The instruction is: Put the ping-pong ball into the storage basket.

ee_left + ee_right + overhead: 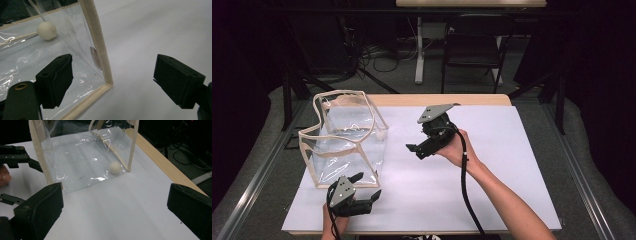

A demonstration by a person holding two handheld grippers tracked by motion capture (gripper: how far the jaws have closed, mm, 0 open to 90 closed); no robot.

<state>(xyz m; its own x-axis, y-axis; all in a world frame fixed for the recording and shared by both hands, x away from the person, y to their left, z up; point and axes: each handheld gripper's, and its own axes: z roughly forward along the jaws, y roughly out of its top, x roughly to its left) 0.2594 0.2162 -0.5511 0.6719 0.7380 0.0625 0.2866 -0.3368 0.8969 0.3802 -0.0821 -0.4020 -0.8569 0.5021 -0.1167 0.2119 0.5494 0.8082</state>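
Your ball (115,167) already sits inside the bag (344,142) (far corner); both the left gripper (368,186) and right gripper (414,148) are released beside it, bag ungrasped.

A dark chair (472,47) and tangled cables (382,55) sit on grey floor (397,75) beyond the wooden table (492,99).

Ball (115,167) inside bag (344,142), table's (492,165) left.
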